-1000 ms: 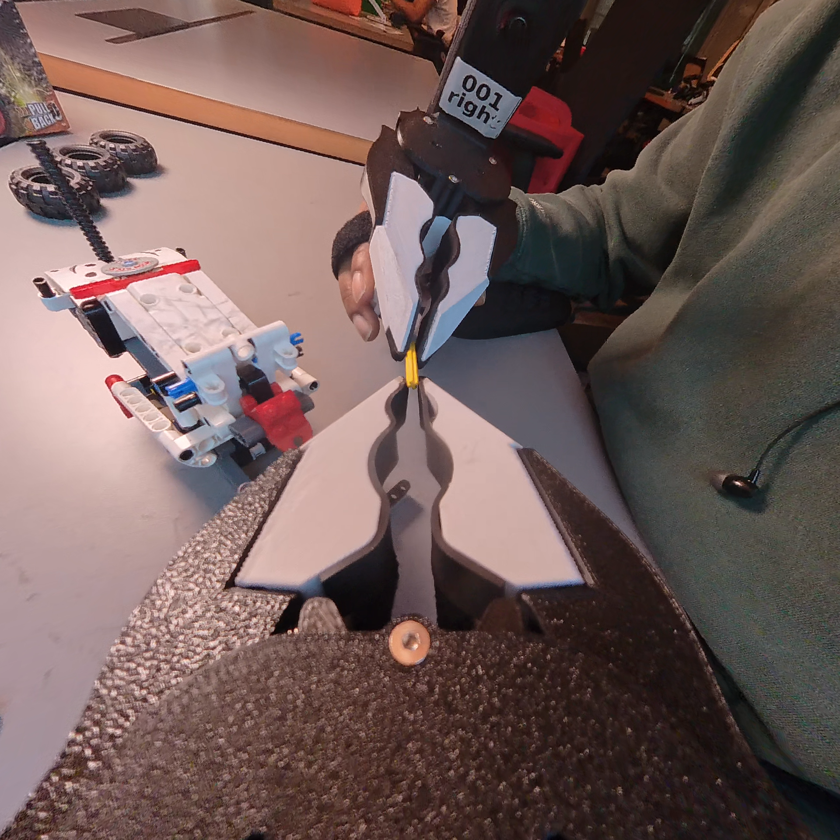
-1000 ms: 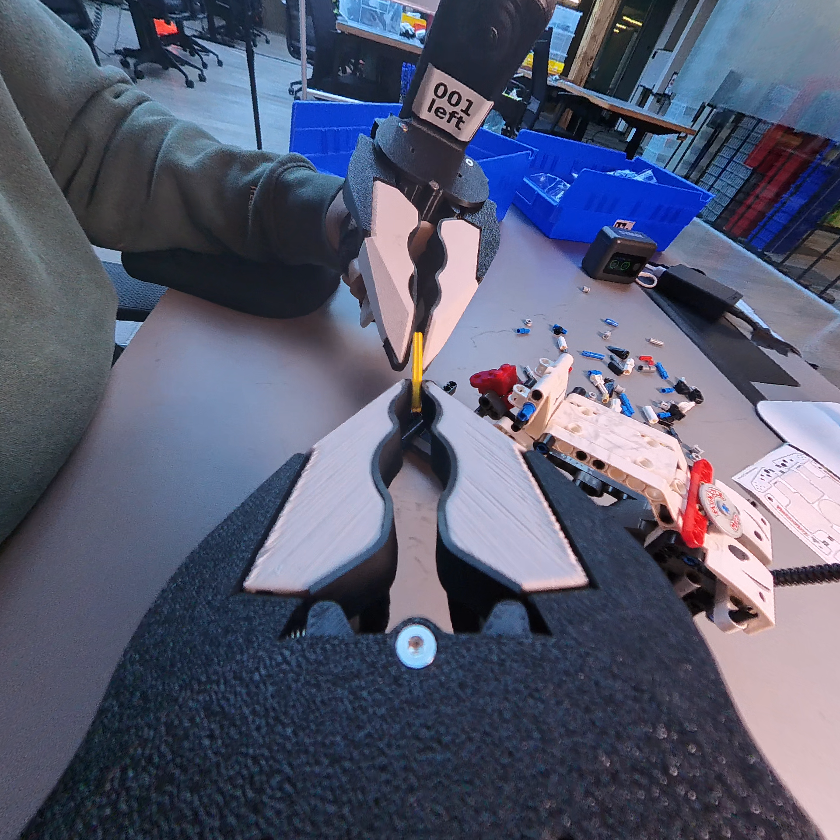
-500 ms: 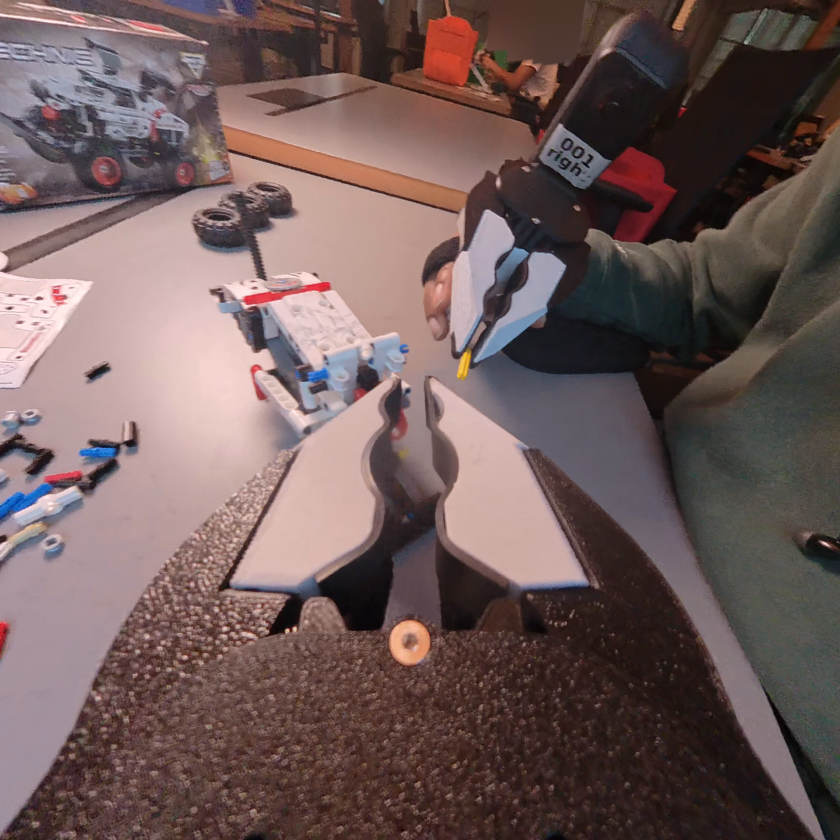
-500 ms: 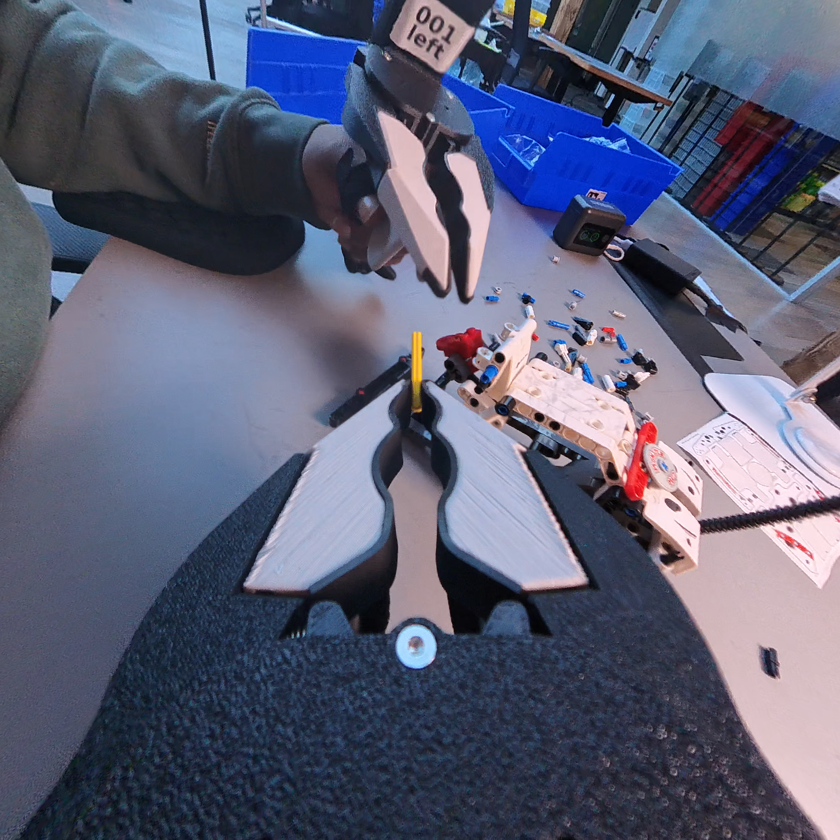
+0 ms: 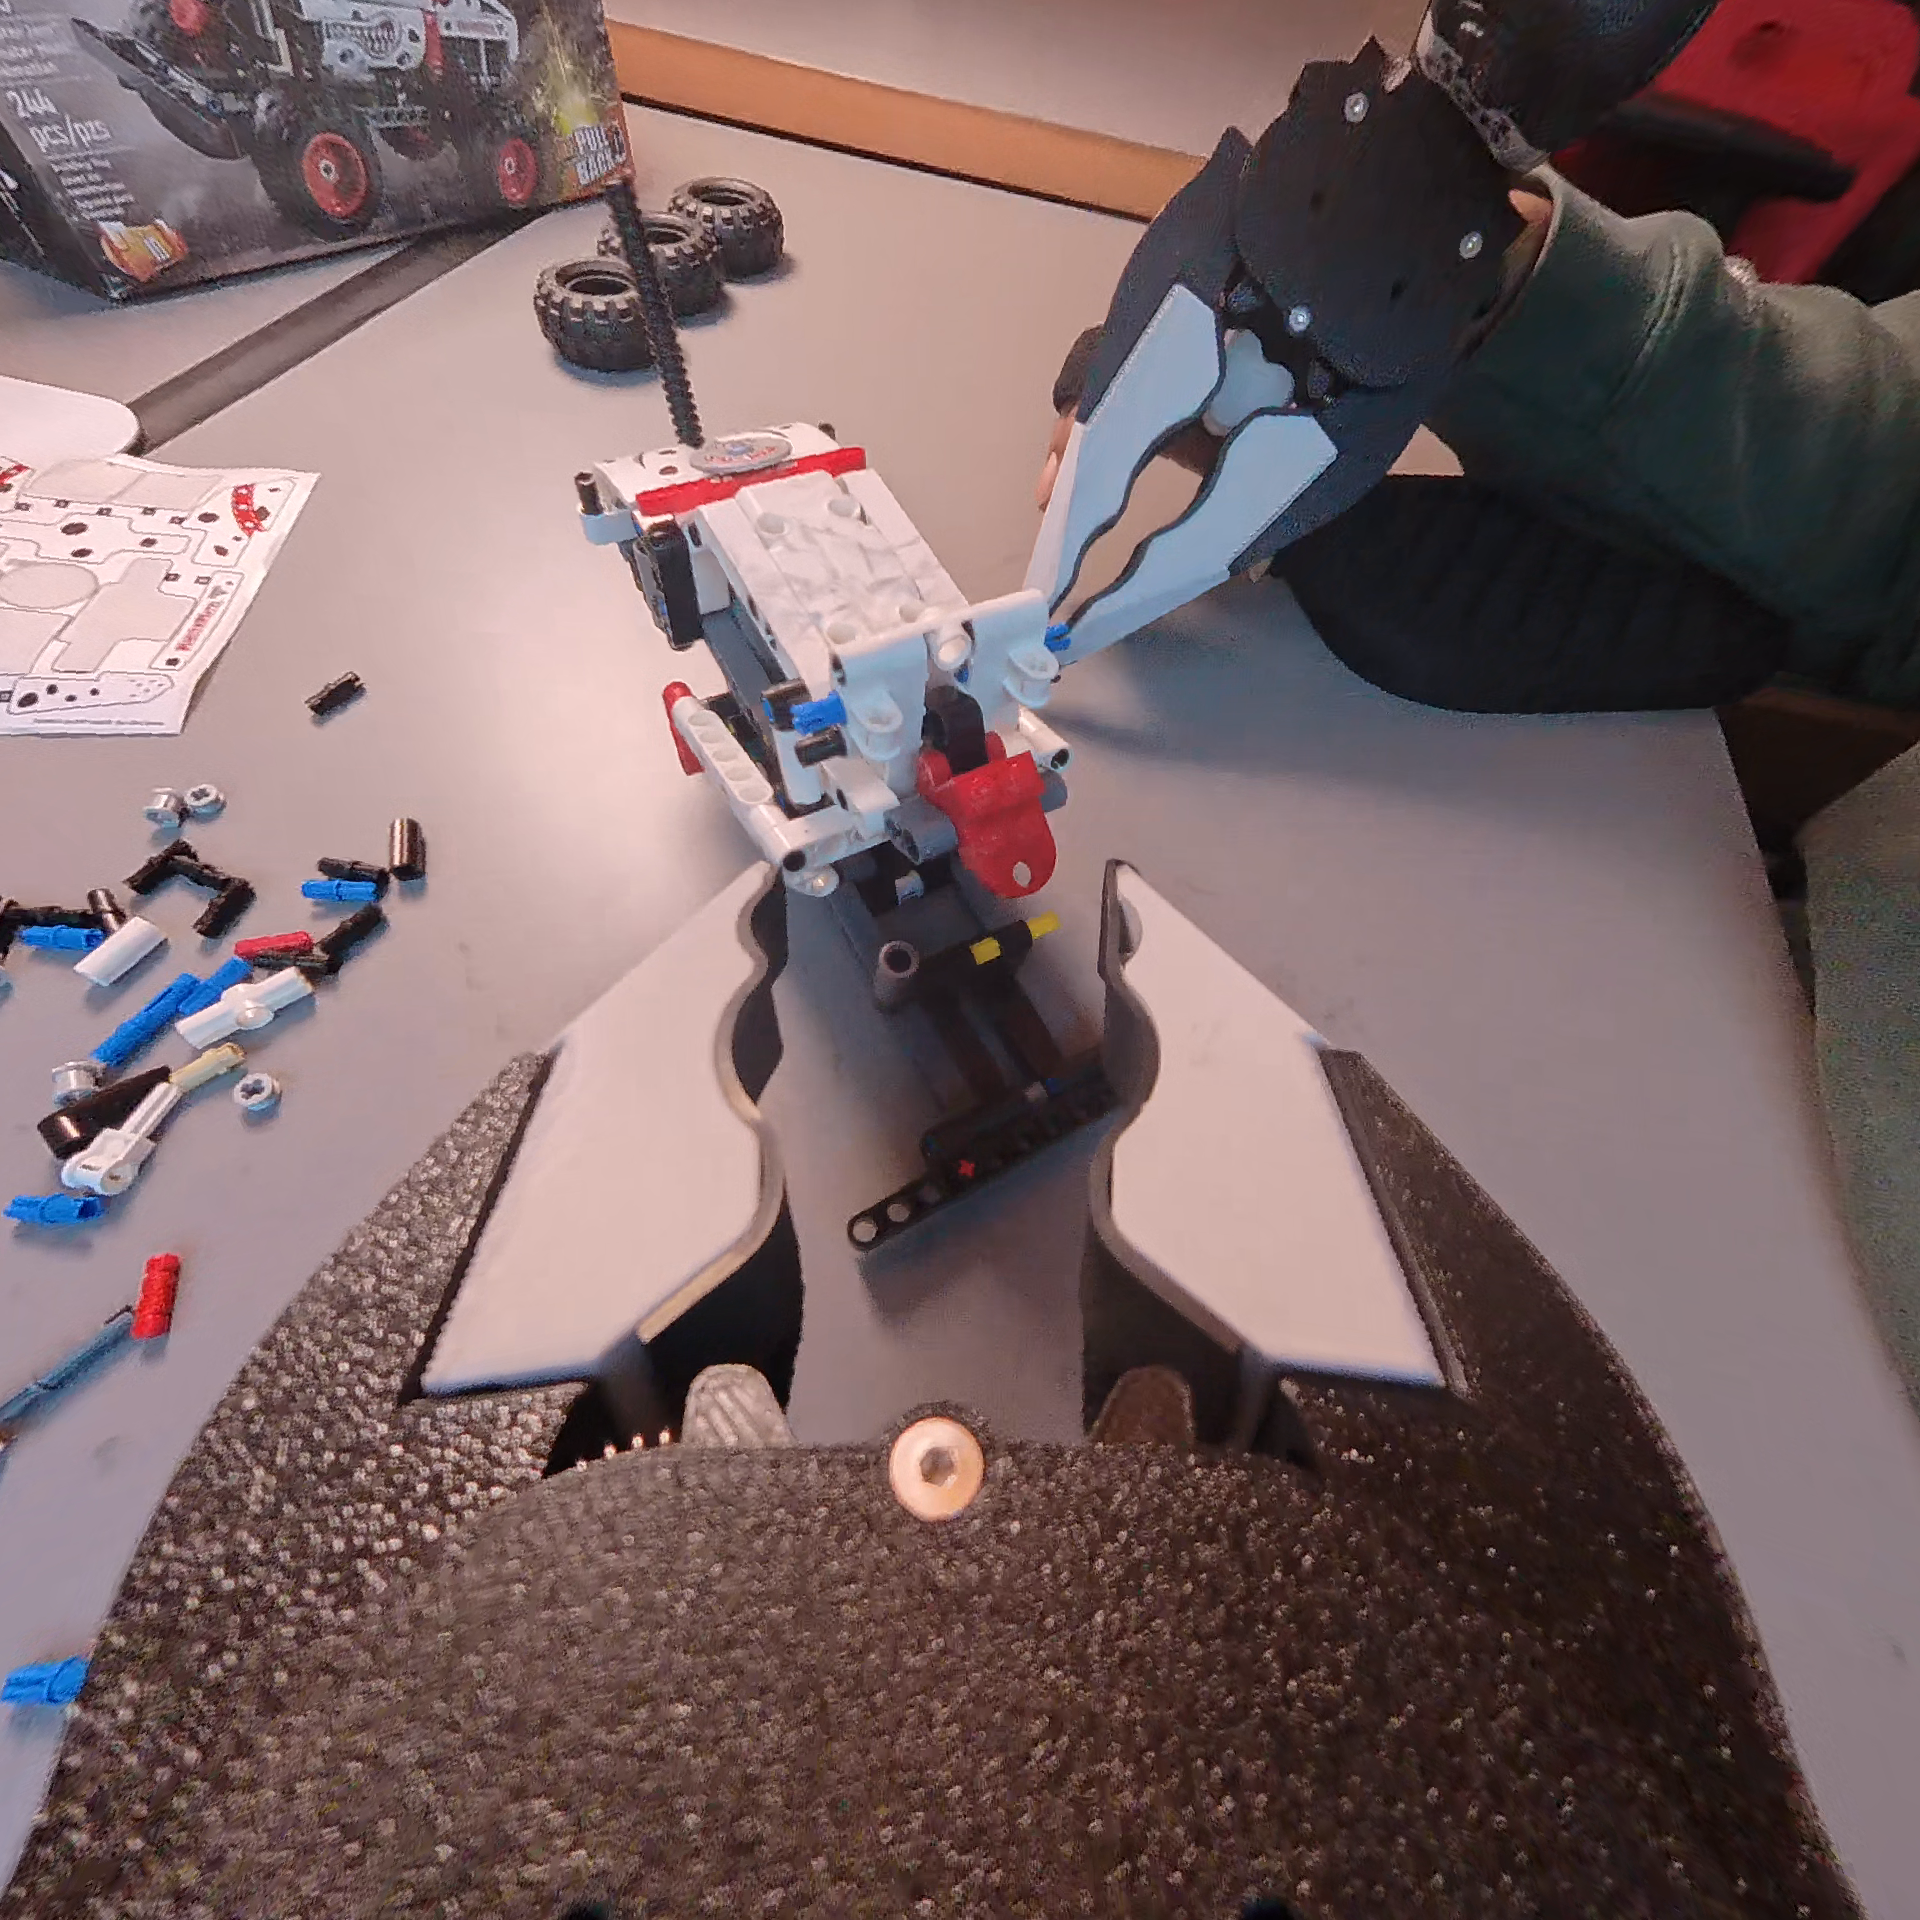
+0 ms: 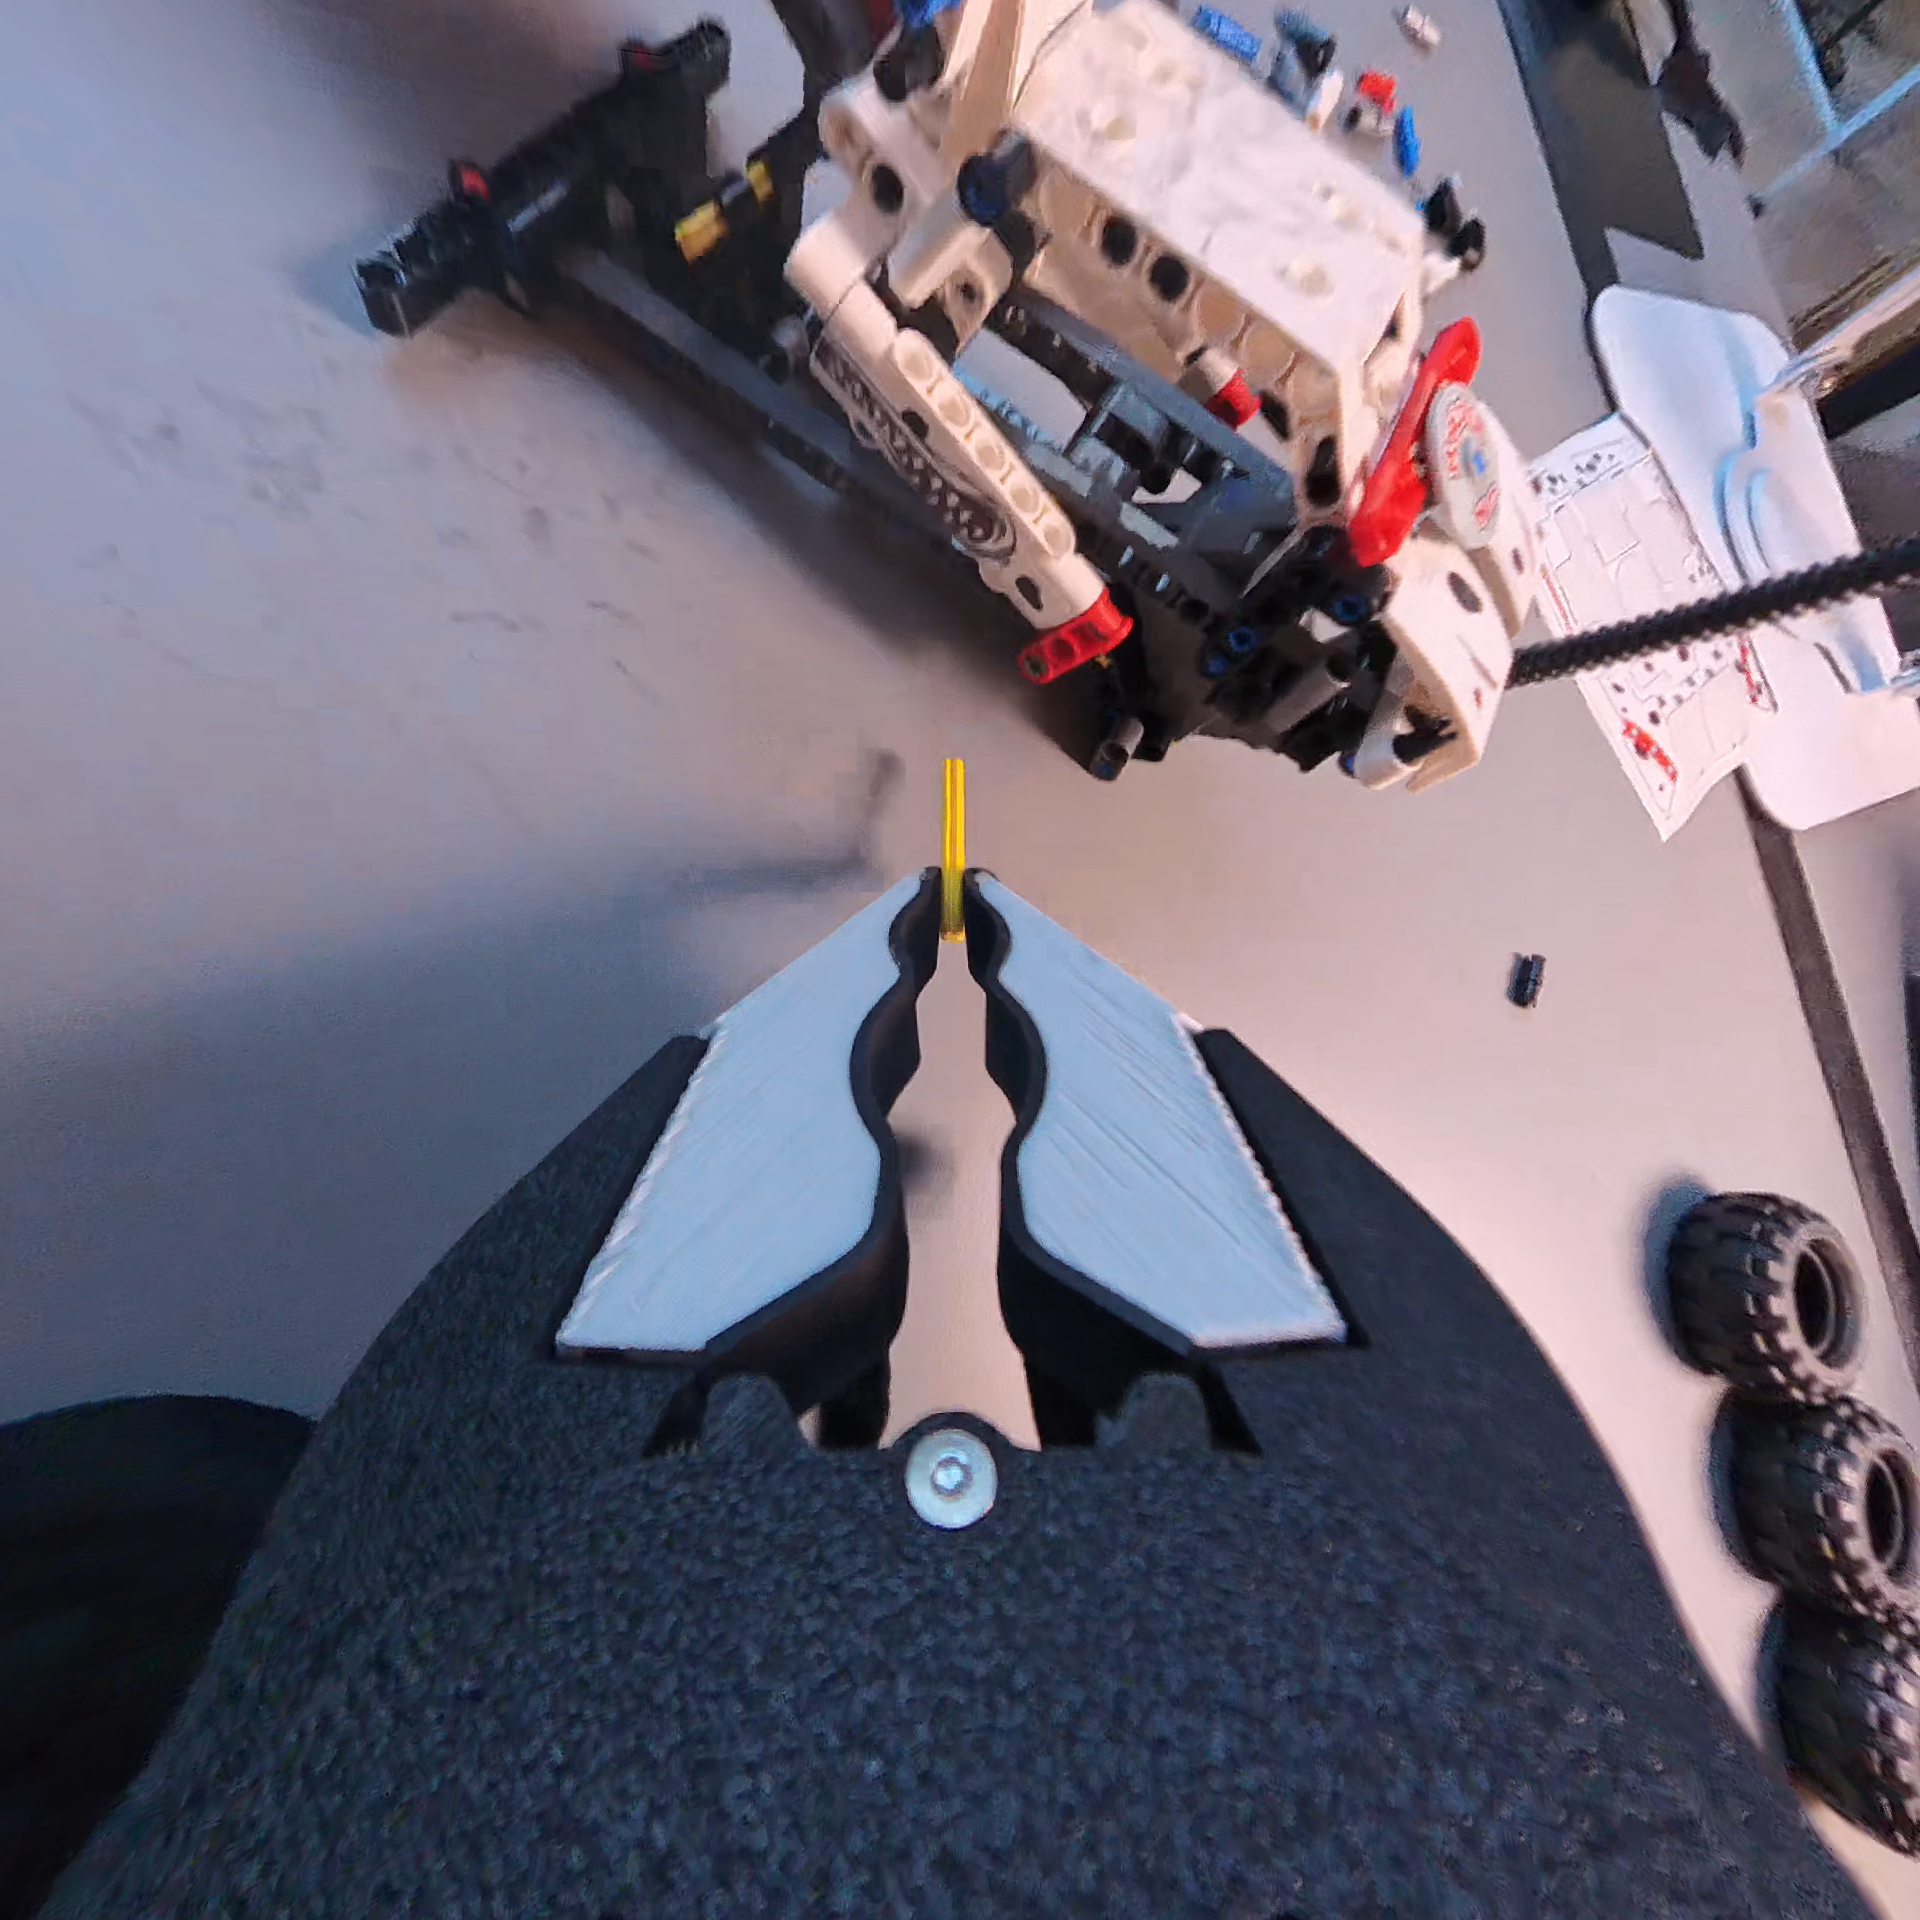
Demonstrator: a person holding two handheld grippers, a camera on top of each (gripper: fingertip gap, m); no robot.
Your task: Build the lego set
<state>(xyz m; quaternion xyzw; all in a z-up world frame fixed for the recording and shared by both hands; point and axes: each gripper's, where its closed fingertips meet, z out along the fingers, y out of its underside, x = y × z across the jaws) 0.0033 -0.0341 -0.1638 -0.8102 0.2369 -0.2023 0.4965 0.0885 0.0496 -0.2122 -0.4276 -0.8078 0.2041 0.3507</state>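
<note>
Loose parts [image 5: 197,997] scatter the bench [image 5: 1403,935] at left. Left gripper [image 5: 935,914] has its fingers spread wide around the near end of the truck [image 5: 831,644], mid-bench. Right gripper [image 6: 948,881] pinches a yellow axle [image 6: 952,821], tips beside the truck's right side.

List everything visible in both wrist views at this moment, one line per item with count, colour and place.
Lego truck: one, white, red and black, partly built, mid-table.
Tyres: three, black, behind the truck.
Set box: one, dark, far left.
Sticker sheet: one, white, left of the truck.
Loose pieces: many, blue, black, white, red, table's left side.
Yellow axle: one, in the right claw.
Table: one, grey.
Green sleeve: one, right side.
Left claw: open, empty.
Right claw: shut on the yellow axle.
</note>
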